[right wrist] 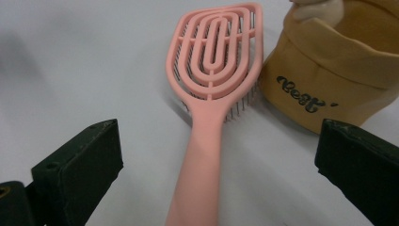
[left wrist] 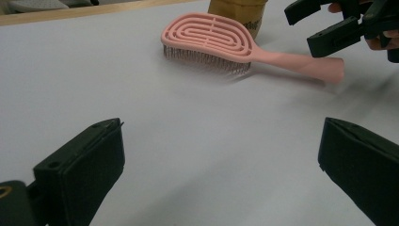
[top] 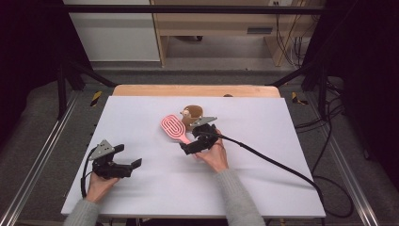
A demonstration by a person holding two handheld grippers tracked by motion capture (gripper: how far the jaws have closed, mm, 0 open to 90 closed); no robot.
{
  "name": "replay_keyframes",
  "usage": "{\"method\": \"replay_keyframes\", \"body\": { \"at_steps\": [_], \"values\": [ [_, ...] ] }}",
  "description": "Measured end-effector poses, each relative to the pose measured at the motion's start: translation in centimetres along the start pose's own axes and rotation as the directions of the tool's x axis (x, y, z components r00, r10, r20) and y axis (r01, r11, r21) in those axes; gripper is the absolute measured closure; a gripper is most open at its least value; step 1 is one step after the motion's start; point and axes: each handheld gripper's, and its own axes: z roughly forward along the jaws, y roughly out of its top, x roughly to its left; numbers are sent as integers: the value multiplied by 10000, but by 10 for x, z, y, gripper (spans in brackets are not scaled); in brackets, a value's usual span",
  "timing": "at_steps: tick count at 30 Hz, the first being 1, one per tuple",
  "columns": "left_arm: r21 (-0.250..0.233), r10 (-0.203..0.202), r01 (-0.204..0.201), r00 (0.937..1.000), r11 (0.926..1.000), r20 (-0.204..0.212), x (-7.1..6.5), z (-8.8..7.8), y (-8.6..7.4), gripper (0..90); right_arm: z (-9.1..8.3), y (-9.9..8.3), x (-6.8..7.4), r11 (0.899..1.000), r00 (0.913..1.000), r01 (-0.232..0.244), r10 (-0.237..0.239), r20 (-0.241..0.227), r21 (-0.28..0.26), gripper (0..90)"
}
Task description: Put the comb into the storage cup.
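Pink hairbrush (right wrist: 214, 75) beside tan bag (right wrist: 329, 80), right claw (right wrist: 214, 165) open over handle

In the right gripper view the pink hairbrush (right wrist: 214, 89) handle ran off the frame at 6 o'clock, the tan pouch (right wrist: 329, 70) was cropped at 3 o'clock, and its dark lettering stayed too smeared to read past "Best".

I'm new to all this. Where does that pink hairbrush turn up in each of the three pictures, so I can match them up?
High view: the pink hairbrush lies mid-table, its handle running toward the right gripper.
Left gripper view: top centre, bristles down, handle pointing right.
Right gripper view: centre, handle running down between the open jaws.
Shared landmark: the tan pouch beside the brush head, also seen at and.
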Motion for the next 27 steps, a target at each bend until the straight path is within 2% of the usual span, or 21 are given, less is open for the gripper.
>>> {"method": "replay_keyframes", "body": {
  "at_steps": [8,15,23,27],
  "values": [
    [-7,-4,4,10000,10000,16,0,0,0,9,9,3,3,9998,10000,62,-63,32,214,26],
    [16,-9,9,10000,10000,-10,0,0,0,9,21,5,6,9973,9995,297,-306,120,678,62],
    [46,0,0,10000,10000,-4,0,1,0,9,27,5,2,9949,9993,345,-356,98,943,152],
    [48,-1,1,10000,10000,-29,0,1,0,9,29,4,1,9937,9994,350,-343,-78,1063,221]
  ]
}}
